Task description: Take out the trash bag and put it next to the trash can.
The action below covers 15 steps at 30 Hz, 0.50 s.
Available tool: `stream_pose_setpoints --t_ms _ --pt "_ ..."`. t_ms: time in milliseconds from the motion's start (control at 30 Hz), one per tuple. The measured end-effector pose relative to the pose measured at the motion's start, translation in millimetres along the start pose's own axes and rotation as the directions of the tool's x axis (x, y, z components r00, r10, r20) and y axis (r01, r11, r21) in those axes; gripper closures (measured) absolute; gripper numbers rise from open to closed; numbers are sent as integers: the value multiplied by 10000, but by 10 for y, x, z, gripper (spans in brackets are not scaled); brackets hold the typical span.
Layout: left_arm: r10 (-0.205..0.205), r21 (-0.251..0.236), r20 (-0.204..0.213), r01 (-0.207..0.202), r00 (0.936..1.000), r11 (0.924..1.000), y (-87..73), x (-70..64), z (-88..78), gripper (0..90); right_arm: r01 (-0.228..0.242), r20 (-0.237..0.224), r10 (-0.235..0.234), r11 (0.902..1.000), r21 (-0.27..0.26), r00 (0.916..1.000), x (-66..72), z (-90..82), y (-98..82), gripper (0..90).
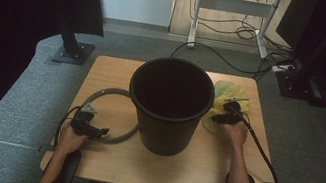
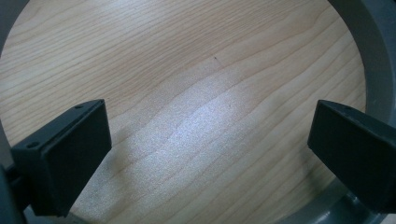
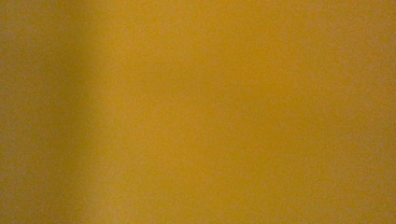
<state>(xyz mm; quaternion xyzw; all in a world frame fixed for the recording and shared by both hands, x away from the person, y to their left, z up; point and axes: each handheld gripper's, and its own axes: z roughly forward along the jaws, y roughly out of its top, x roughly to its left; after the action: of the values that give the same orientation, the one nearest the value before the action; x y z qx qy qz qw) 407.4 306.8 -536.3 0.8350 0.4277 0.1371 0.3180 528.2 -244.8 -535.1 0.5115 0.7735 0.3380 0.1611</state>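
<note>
R gripper [image 1: 224, 113] sits on the yellow bag [image 1: 231, 96] beside the bucket [image 1: 170, 103]; finger state unclear. L fingers [image 2: 70, 154] spread, ring [image 1: 112, 94] around them. Next: pinch bag, line bucket.

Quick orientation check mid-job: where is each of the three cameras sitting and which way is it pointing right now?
High view: above the person's side, looking forward and down on the table, black bucket, grey ring and yellow bag; both forearms enter from below.
Left gripper view: on the left gripper, facing the tabletop inside the ring; its open jaws show.
Right gripper view: on the right gripper, close against yellow material.
Shared: ring and tabletop, in high and left gripper views.
</note>
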Motion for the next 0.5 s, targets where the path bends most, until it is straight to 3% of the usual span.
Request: stream_pose_setpoints --t_ms 167,333,500 --pt "25 19 2 -25 10000 10000 2 -6 -2 0 -15 366 17 10000 -57 9993 -6 -158 39 83" --pt "42 -7 14 -42 10000 10000 1 -12 -6 0 275 238 -269 9993 -248 9994 19 -415 74 76" --pt "57 5 42 -57 10000 10000 1 -13 -5 0 487 456 -481 9987 -115 9978 73 -663 61 105"
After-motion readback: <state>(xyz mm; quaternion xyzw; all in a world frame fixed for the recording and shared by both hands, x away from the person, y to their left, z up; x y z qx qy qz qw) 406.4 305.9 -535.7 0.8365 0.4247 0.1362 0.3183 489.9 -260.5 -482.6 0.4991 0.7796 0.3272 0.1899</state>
